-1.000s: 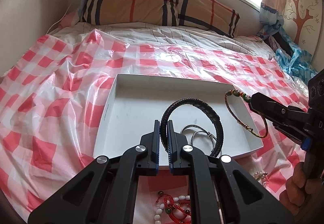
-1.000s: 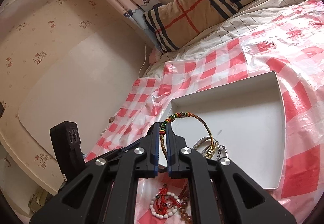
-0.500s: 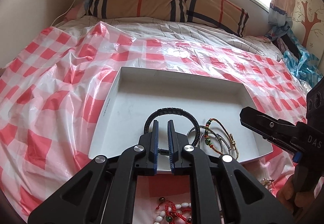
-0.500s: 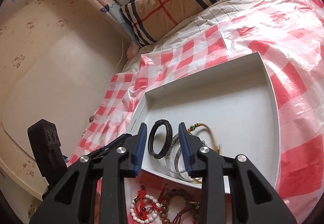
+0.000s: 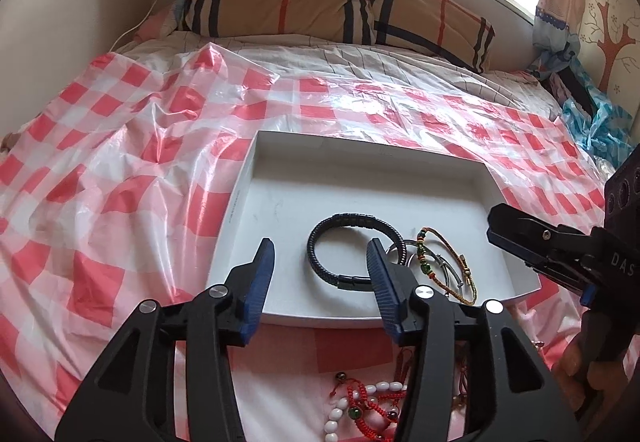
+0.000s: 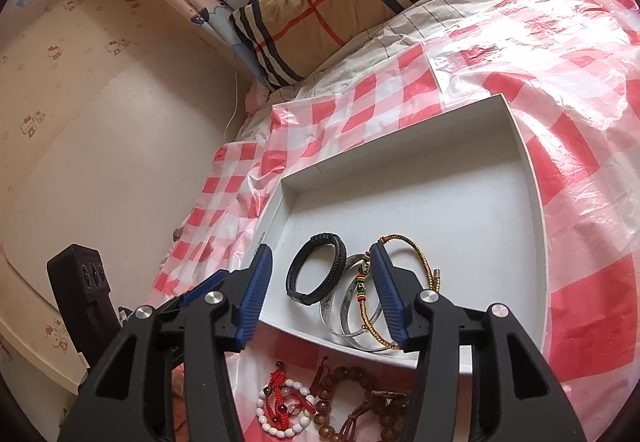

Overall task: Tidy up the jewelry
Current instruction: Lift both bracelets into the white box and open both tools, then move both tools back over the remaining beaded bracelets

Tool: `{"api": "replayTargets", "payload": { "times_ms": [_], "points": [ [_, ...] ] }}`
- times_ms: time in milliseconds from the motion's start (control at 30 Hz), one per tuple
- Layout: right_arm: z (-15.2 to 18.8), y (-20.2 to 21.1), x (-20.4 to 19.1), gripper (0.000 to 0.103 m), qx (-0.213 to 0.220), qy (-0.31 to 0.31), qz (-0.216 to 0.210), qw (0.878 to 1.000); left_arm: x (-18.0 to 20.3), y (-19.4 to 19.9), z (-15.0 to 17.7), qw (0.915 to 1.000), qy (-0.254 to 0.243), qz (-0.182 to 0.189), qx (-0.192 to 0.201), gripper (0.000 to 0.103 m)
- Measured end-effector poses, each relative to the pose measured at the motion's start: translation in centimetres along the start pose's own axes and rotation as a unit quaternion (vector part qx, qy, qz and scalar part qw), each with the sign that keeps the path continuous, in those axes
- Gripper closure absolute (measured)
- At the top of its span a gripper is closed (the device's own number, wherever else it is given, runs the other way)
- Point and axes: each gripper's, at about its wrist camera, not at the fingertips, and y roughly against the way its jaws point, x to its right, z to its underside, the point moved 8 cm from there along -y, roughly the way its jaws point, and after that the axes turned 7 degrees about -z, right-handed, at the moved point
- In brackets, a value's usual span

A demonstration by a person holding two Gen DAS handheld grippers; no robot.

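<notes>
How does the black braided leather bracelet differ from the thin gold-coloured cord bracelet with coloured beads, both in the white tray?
The black braided leather bracelet is thick, dark and one colour; the thin gold-coloured cord bracelet is slender and carries green, red and yellow beads. The black one lies mostly on the bare floor of the shallow white tray; the cord one lies across the silver metal bangles. Both are closed loops lying near the tray's front edge, neither held.
</notes>
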Motion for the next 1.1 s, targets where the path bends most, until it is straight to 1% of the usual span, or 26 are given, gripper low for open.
{"api": "replayTargets", "payload": {
  "times_ms": [167,333,400,467,533,600,700,800,833,900,1033,1067,1100],
  "points": [
    [-0.6,1.1,-0.1,0.047,0.013,0.000,0.006,1.000,-2.4,0.8,1.1,0.9997,0.011,-0.013,-0.015,0.055],
    [-0.2,2.7,0.1,0.047,0.009,-0.004,0.031,0.999,-2.4,1.3,1.8,0.9996,-0.002,-0.006,-0.027,0.055],
    [0.6,3.3,0.2,0.044,-0.008,0.001,0.050,0.999,-1.7,1.6,2.7,0.9991,-0.017,0.004,-0.039,0.055],
    [1.8,3.6,0.2,0.041,-0.041,0.016,0.080,0.996,-0.8,1.8,3.9,0.9979,-0.041,0.002,-0.050,0.055],
    [3.3,3.6,0.3,0.039,-0.076,0.044,0.114,0.990,-0.1,2.1,5.6,0.9963,-0.060,0.002,-0.061,0.055],
    [4.8,3.5,0.4,0.038,-0.099,0.059,0.139,0.984,0.5,2.1,7.4,0.9946,-0.071,0.002,-0.076,0.055],
    [6.3,3.7,0.7,0.038,-0.114,0.056,0.146,0.981,1.7,1.9,9.2,0.9920,-0.088,0.001,-0.091,0.055],
    [7.5,4.4,0.9,0.036,-0.122,0.063,0.163,0.977,2.9,1.8,9.8,0.9888,-0.125,-0.014,-0.080,0.055],
    [7.9,4.6,1.1,0.036,-0.126,0.068,0.172,0.975,3.1,1.7,10.0,0.9882,-0.131,-0.015,-0.079,0.055],
    [8.3,4.9,1.4,0.035,-0.130,0.075,0.185,0.971,3.1,1.6,10.1,0.9884,-0.127,-0.009,-0.082,0.055],
    [8.5,4.5,1.4,0.035,-0.131,0.076,0.178,0.972,2.5,1.4,9.9,0.9906,-0.101,0.007,-0.092,0.056],
    [8.6,4.2,1.3,0.034,-0.133,0.078,0.175,0.972,2.5,1.3,9.9,0.9909,-0.099,0.008,-0.092,0.061],
    [8.8,3.8,1.1,0.034,-0.136,0.079,0.172,0.972,2.6,1.3,9.9,0.9906,-0.100,0.011,-0.092,0.068]
  ]
}}
